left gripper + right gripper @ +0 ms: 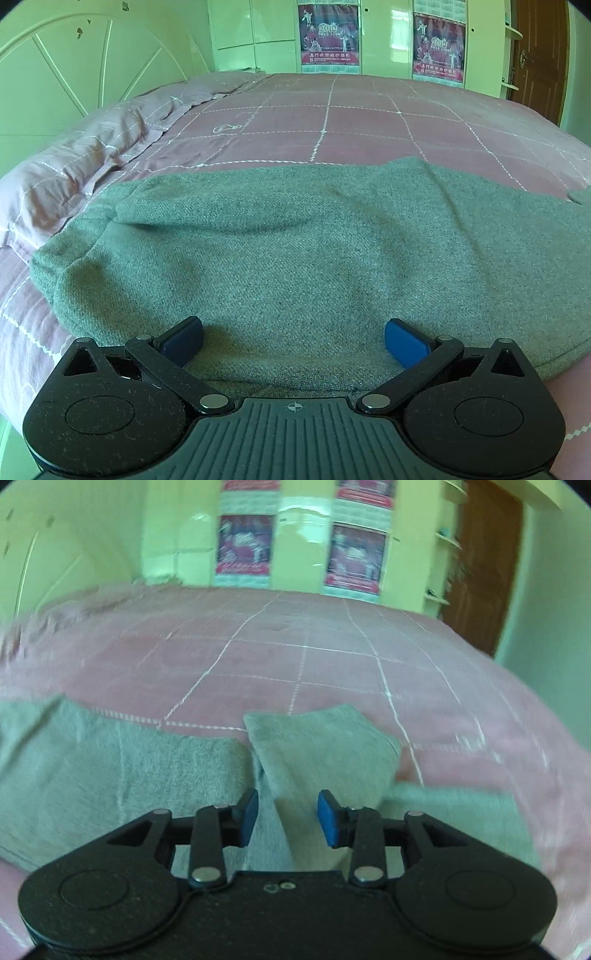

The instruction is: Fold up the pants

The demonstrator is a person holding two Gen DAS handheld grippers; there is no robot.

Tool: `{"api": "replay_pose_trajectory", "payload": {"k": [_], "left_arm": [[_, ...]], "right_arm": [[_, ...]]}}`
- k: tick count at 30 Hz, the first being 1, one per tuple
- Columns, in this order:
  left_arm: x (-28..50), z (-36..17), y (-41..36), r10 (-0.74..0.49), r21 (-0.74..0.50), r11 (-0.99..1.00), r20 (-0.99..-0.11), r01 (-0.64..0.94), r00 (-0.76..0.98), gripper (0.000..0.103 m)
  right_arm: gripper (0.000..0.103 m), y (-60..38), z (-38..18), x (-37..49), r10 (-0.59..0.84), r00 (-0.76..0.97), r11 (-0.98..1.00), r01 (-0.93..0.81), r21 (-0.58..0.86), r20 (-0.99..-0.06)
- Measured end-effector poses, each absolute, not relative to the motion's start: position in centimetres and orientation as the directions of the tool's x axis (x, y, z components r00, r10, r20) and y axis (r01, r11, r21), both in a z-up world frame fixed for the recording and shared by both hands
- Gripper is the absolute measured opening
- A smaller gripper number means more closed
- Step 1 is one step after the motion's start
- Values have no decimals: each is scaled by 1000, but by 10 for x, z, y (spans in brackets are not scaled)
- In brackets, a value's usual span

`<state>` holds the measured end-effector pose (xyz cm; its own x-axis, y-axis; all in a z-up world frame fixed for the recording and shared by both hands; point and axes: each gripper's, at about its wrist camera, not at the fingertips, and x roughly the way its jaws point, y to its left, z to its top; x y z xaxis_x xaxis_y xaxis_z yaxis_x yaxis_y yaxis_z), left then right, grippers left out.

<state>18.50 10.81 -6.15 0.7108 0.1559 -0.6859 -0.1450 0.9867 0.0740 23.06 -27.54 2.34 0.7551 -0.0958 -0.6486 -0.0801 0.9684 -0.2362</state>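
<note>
Pants (295,240) soft, limp, thick knit: your left hand-held gripper (293,341) spread, empty; right hand-held gripper (287,819) parted, empty. Pinch leg end (325,746) ahead.

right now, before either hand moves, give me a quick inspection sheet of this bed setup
surface: bed with pink checked cover, lying flat.
job's things: grey pants spread across the near side, softly wrinkled; one leg end lies turned over in the right wrist view.
clutter: pillow at the left by the headboard.
grippers: left gripper open wide over the pants, gripping nothing; right gripper open, jaws either side of the turned leg, not closed on it.
cables: nothing seen.
surroundings: white headboard, wardrobe with two posters, brown door.
</note>
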Motion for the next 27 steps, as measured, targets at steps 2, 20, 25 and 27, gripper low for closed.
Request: {"api": "replay_pose_trajectory", "payload": {"k": [2, 20, 25, 27], "left_arm": [[185, -62, 109, 155, 73, 987, -687, -144, 710, 103], [188, -63, 114, 150, 68, 988, -686, -142, 712, 103], [188, -64, 114, 152, 71, 987, -685, -143, 712, 103], [188, -63, 115, 152, 71, 987, -685, -143, 713, 103]], "right_arm": [[18, -268, 15, 242, -149, 729, 933, -120, -340, -668], [44, -382, 28, 156, -145, 771, 988, 147, -49, -620], [43, -326, 20, 172, -193, 790, 917, -66, -393, -582], [42, -309, 14, 177, -196, 797, 871, -126, -474, -571]]}}
